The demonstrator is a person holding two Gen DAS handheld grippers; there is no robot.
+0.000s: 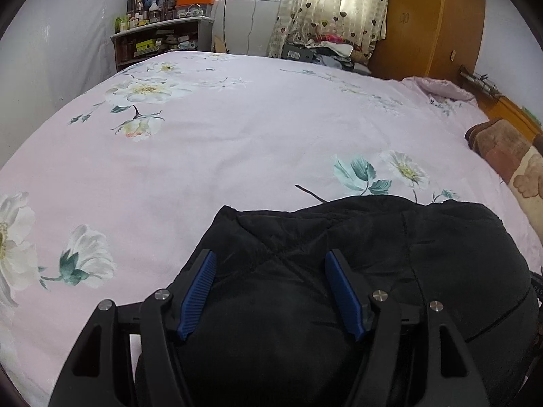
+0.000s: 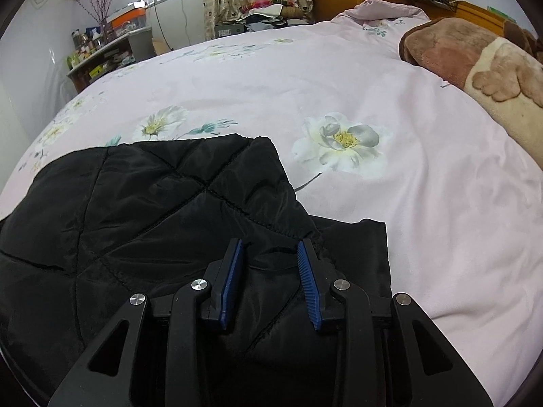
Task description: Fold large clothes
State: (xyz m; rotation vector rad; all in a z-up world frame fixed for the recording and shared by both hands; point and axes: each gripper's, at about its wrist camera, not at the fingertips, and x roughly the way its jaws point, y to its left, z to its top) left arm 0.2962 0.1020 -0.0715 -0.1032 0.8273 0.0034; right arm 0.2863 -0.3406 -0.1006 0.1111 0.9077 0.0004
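A black quilted padded jacket (image 1: 356,254) lies folded into a thick bundle on the pink floral bed sheet (image 1: 237,142). My left gripper (image 1: 269,259) is open, its blue pads wide apart just above the jacket's left part, holding nothing. In the right wrist view the jacket (image 2: 142,203) fills the lower left, with a lower layer sticking out on the right. My right gripper (image 2: 269,249) is open over the jacket's right edge, its pads astride a fold of fabric without closing on it.
A brown plush blanket (image 2: 475,68) lies along the bed's right side, and a bunched pink quilt (image 2: 383,13) at the far corner. Beyond the bed stand a cluttered shelf (image 1: 159,40), a clothes pile (image 1: 325,51) and a wooden wardrobe (image 1: 431,20).
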